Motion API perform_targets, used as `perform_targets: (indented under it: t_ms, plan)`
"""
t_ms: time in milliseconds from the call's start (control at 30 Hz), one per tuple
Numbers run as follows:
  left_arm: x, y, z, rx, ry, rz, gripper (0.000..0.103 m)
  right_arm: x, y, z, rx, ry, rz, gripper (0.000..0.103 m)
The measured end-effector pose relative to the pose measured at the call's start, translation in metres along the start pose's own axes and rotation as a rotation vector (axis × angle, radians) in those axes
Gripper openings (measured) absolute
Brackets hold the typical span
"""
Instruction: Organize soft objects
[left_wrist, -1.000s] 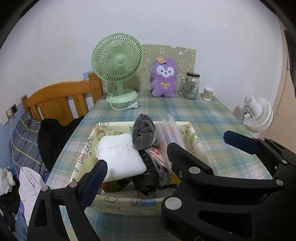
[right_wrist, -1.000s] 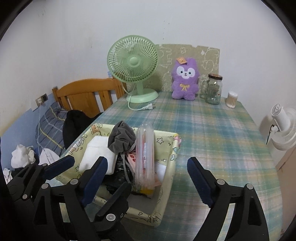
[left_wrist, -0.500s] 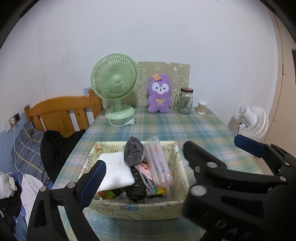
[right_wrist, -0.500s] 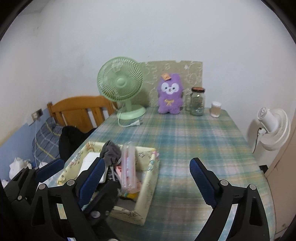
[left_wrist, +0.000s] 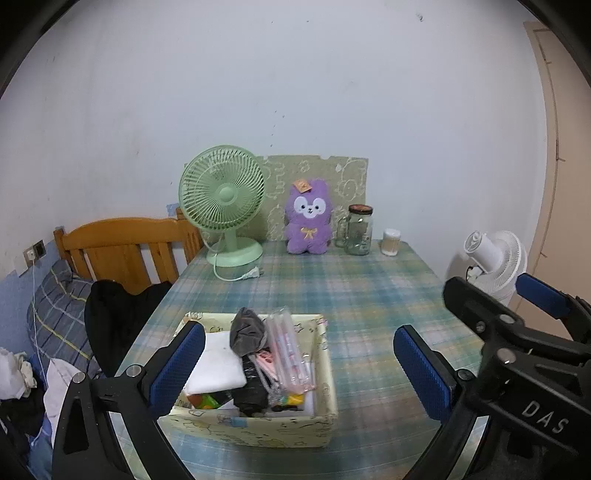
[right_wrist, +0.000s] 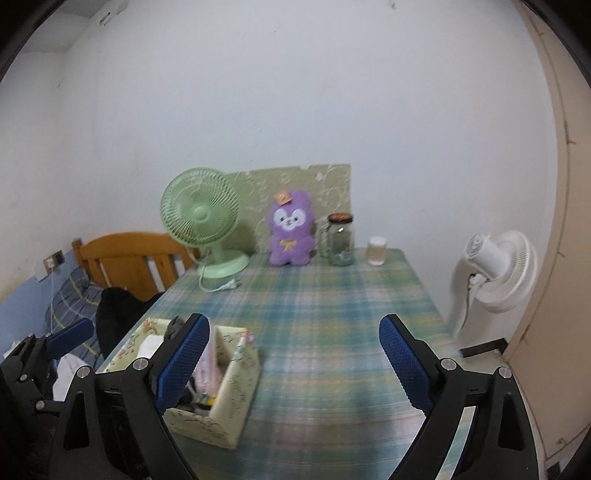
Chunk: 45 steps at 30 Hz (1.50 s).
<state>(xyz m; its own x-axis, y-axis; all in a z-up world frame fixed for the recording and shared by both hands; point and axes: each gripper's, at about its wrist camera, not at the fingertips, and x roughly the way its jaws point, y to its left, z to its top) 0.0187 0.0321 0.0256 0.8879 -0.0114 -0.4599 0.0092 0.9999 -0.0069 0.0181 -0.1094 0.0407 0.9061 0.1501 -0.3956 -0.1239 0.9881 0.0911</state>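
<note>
Step in hand, as judged: both tools stand back from the storage box (left_wrist: 255, 424), loose soft items apparently packed; the purple plush (left_wrist: 308, 221) alone remains out.

Advice: approach it level, clear of the glass jar (left_wrist: 358, 230) just beside it.

Left gripper (left_wrist: 299, 360): jaws just opened further, fully wide, nothing between them.

Right gripper (right_wrist: 295, 363): wide, empty.

Plaid table (left_wrist: 362, 295): box at near edge; plush far beyond it, by the wall. Green fan (left_wrist: 223, 206) left of plush; wooden headboard (left_wrist: 122, 247) further left.
</note>
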Motion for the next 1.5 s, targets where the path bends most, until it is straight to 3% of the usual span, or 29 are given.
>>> perform_targets:
  t_ms: [500,1500]
  plan:
    - [-0.032,-0.022,0.003,0.007,-0.063,-0.020,0.103,-0.047,-0.035,-0.001,0.018,-0.093,-0.071,0.100]
    - [-0.042,-0.026,0.001,-0.015,-0.083,0.014,0.103,-0.053,-0.039,0.001,0.020,-0.104,-0.080,0.103]
